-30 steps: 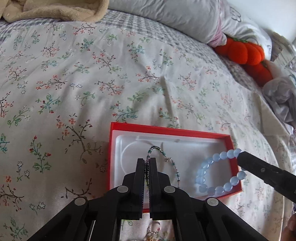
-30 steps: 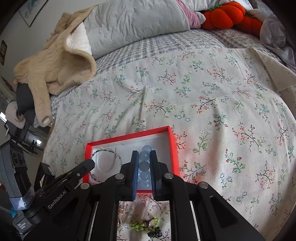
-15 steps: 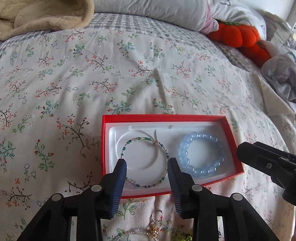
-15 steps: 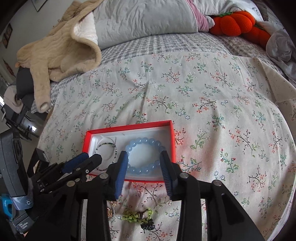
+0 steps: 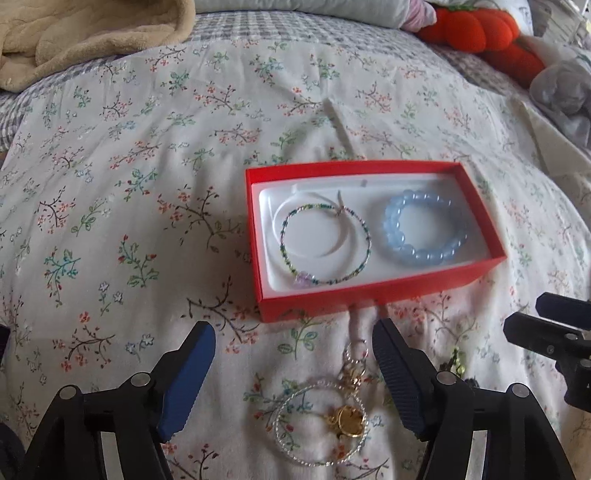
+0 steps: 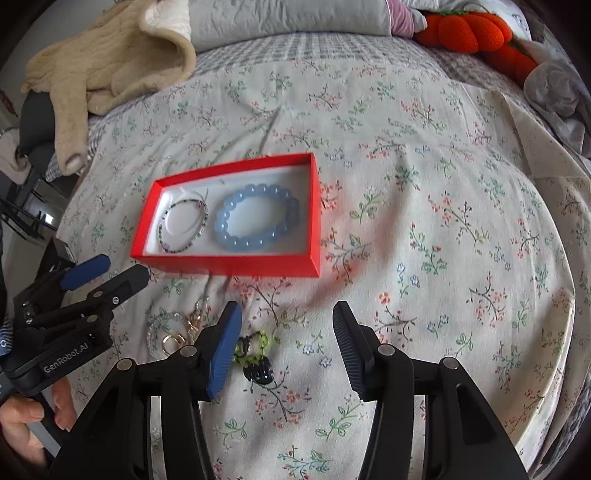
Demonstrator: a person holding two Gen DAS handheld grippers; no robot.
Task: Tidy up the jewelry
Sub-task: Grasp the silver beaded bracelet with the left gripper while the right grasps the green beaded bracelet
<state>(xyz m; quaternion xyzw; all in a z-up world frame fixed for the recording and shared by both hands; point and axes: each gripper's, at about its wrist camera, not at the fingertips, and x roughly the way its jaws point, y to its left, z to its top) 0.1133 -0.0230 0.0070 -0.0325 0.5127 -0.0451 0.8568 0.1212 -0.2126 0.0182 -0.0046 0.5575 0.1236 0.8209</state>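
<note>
Bed: we see a floral bedspread (image 6: 424, 206) across the whole mattress, with a grey checked sheet (image 6: 295, 48) towards the head.
Room: we note a beige fleece jacket (image 6: 107, 62) and a grey pillow (image 6: 288, 18) at the far end, and an orange pumpkin plush (image 6: 469, 31) far right.
Red box (image 5: 373, 295): lying open on the bedspread, white liner inside.
Box contents: thin beaded bracelet (image 5: 325, 243) on the left, blue bead bracelet (image 5: 424, 232) on the right, apart from each other.
Loose jewelry: silver twisted bangle with gold charms (image 5: 321, 424) on the bedspread just in front of the box; green beaded piece (image 6: 255, 349) beside it.
Left gripper (image 5: 293, 360): we record fingers spread wide, holding nothing, above the bangle.
Right gripper (image 6: 288, 336): spread wide, holding nothing, green piece by its left finger.
</note>
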